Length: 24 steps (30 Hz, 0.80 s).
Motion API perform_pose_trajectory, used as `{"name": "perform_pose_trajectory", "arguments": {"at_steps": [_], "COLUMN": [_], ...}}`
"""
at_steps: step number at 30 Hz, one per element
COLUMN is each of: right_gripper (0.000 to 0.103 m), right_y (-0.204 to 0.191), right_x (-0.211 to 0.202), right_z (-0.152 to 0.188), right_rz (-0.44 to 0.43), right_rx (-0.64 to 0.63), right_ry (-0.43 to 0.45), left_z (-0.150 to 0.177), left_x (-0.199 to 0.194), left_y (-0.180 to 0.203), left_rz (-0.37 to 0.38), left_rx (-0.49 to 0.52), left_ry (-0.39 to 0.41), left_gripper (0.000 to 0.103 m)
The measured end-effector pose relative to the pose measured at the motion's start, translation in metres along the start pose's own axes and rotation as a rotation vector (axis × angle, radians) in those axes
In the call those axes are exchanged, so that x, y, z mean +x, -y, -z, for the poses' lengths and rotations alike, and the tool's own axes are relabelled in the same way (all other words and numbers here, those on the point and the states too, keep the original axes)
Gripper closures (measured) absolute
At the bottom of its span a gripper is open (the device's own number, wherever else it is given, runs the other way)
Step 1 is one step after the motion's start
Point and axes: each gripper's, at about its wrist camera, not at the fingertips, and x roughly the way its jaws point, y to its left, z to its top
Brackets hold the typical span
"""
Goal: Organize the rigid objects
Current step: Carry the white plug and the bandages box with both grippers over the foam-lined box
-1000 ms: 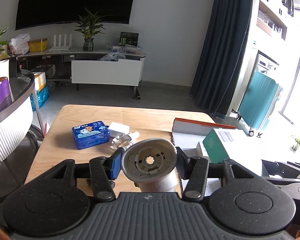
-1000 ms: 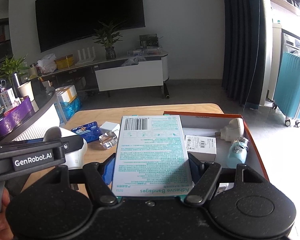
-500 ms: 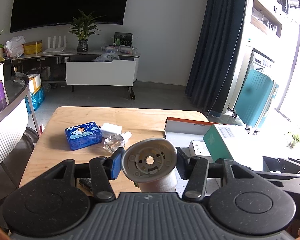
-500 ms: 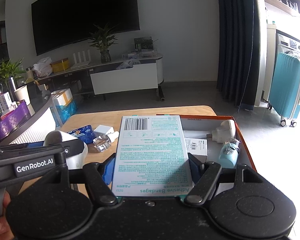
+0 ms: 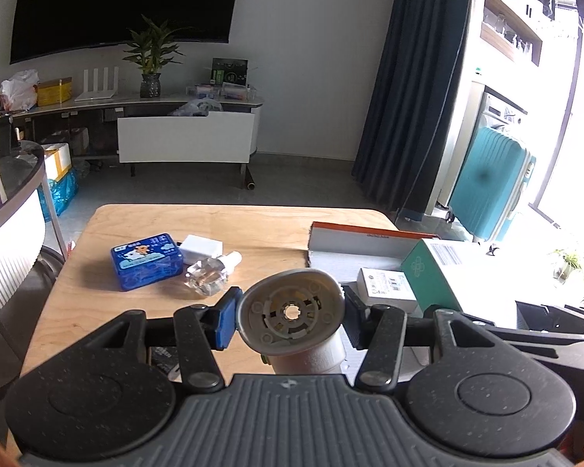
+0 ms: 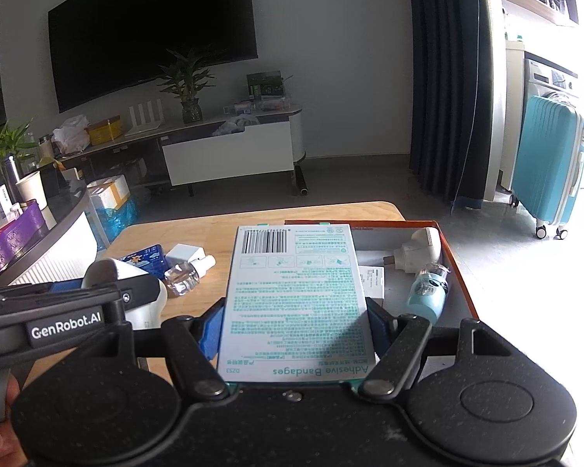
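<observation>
Left wrist view: left gripper (image 5: 290, 317) clamped on a white round plastic device with a ribbed grey underside (image 5: 292, 313), blue pads pressing both sides, held above the light wooden table (image 5: 229, 229). On the table ahead-left lie a blue rectangular tin with cartoon print (image 5: 148, 260), a small white square adapter (image 5: 200, 248) and a clear glass bottle with white cap (image 5: 210, 274), the three just beside each other. To the right sits a shallow grey tray with orange rim (image 5: 350, 233) holding a small white labelled box (image 5: 387, 289).

Right wrist view: right gripper (image 6: 294, 329) clamped on a flat white-and-teal cardboard box of adhesive bandages (image 6: 294, 295), barcode end pointing away, held over the tray's left part. Inside the tray, a white plug-shaped gadget (image 6: 418, 249) and a pale blue small bottle (image 6: 428, 292) lie near the right wall. The bottle's cap is hard to make out, possibly clear.
</observation>
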Motion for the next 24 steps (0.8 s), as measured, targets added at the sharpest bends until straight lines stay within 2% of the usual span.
{"name": "perform_pose_trajectory", "arguments": {"at_steps": [24], "right_gripper": [0.018], "right_y": [0.044], "right_x": [-0.001], "right_z": [0.001], "right_rz": [0.080], "right_rx": [0.059], "right_ry": [0.009], "left_z": [-0.005], "left_x": [0.017], "left_y": [0.038], "left_rz": [0.071], "left_rx": [0.053], "left_ry": [-0.017], "left_gripper": [0.050]}}
